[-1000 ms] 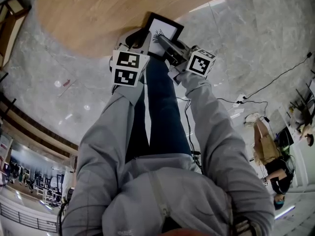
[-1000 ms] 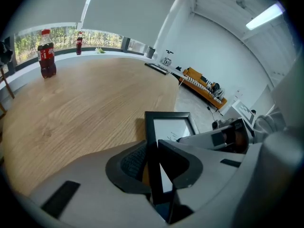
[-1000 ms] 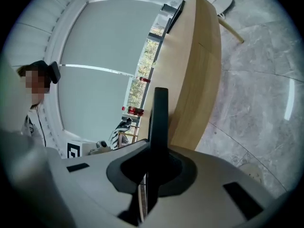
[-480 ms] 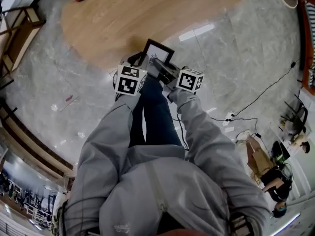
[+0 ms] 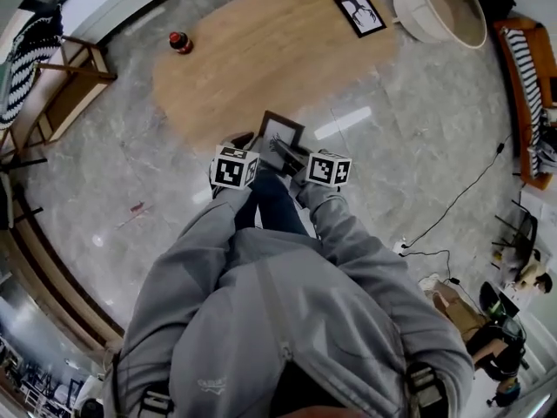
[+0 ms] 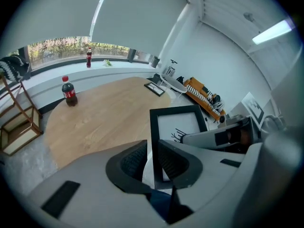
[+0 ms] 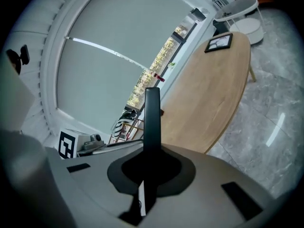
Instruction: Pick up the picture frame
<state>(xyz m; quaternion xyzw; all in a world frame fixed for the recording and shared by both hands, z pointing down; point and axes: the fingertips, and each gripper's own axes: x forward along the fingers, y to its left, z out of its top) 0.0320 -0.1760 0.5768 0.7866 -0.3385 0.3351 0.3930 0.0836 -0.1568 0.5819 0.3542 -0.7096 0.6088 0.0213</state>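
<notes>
A black picture frame (image 5: 279, 135) with a white print hangs in the air between both grippers, above the grey floor beside the table. In the left gripper view my left gripper (image 6: 153, 159) is shut on the left edge of the picture frame (image 6: 176, 123). In the right gripper view the picture frame (image 7: 152, 118) stands edge-on, with my right gripper (image 7: 151, 164) shut on it. From the head view the left gripper (image 5: 250, 141) holds the frame's left side and the right gripper (image 5: 282, 150) its right side.
An oval wooden table (image 5: 261, 55) carries a second framed picture (image 5: 359, 12) and a cola bottle (image 5: 178, 42). A white round tub (image 5: 439, 11) stands past its far end, a wooden rack (image 5: 70, 85) at the left. A cable (image 5: 461, 181) runs across the floor.
Both grippers have risen together with the picture frame held between them. The table and floor now lie much farther below, and more of the room shows.
</notes>
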